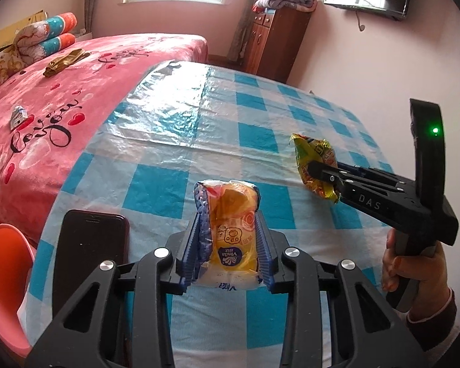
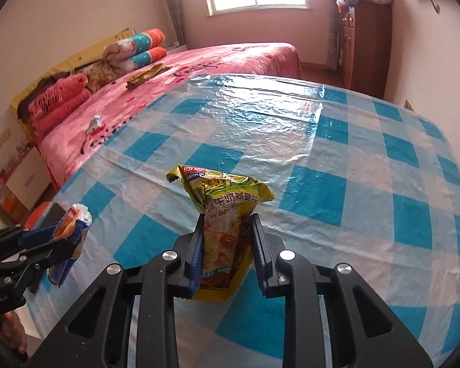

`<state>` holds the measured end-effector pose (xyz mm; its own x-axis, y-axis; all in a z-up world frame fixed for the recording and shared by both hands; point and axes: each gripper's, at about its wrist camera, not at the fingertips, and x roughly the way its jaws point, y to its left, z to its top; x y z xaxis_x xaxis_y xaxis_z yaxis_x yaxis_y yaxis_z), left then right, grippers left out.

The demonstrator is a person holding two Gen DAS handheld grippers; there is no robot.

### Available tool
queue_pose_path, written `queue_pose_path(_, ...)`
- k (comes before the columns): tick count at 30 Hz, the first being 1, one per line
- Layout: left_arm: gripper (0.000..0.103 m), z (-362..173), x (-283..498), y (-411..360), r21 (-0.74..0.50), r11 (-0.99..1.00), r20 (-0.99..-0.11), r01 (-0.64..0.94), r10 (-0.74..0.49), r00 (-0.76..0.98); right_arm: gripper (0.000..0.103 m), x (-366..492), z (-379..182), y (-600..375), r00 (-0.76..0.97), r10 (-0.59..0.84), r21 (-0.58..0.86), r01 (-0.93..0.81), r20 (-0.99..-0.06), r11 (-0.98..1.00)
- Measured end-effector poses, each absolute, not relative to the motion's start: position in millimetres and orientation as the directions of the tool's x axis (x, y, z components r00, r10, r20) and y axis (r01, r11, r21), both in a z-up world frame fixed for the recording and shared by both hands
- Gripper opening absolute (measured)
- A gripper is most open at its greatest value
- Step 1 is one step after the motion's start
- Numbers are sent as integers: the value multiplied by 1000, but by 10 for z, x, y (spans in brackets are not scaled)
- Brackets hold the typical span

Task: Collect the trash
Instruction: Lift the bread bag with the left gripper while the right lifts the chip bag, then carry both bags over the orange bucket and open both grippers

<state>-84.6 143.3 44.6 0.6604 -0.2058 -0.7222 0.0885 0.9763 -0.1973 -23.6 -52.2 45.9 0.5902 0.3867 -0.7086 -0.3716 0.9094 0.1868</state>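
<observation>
My left gripper [image 1: 227, 211] is shut on an orange and white tissue pack [image 1: 230, 233], held above the checked tablecloth [image 1: 168, 141]. The pack also shows in the right wrist view [image 2: 72, 224] at the left. My right gripper [image 2: 227, 219] is shut on a yellow snack wrapper [image 2: 224, 214], held upright above the cloth. The wrapper [image 1: 314, 159] and the right gripper [image 1: 317, 168] show in the left wrist view at the right.
A black phone [image 1: 89, 254] lies on the table at the front left. An orange chair [image 1: 3, 279] stands by the table's left edge. A pink bed [image 1: 61, 98] with a small wrapper [image 1: 17, 116] and a brown cloth [image 1: 64, 61] lies beyond. A wooden cabinet [image 1: 273, 40] stands at the back.
</observation>
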Motion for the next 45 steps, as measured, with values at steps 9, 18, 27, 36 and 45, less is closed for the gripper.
queue_pose_path(9, 36, 605, -1008, 1564, -220, 970, -686, 99, -226, 692, 28, -405, 678, -544, 611, 418, 227, -367, -672, 902)
queue_pose_path(18, 36, 742, -1203, 1816, -238, 967, -650, 86, -224, 726, 28, -595, 877, -381, 597, 464, 261, -397, -654, 880)
queue_pose_path(27, 36, 848, -1371, 2199, -252, 967, -613, 42, -194, 766, 27, -757, 1112, -40, 573, 515, 262, -467, -638, 844)
queue_pose_path(36, 36, 834, -1591, 2787, -268, 961, -601, -75, -106, 792, 27, -964, 1377, 740, 492, 600, 242, -610, -631, 754)
queue_pose_path(45, 36, 729, -1850, 3448, -268, 938, -616, -220, 9, 788, 28, -1173, 1535, 1660, 380, 670, 216, -747, -638, 629)
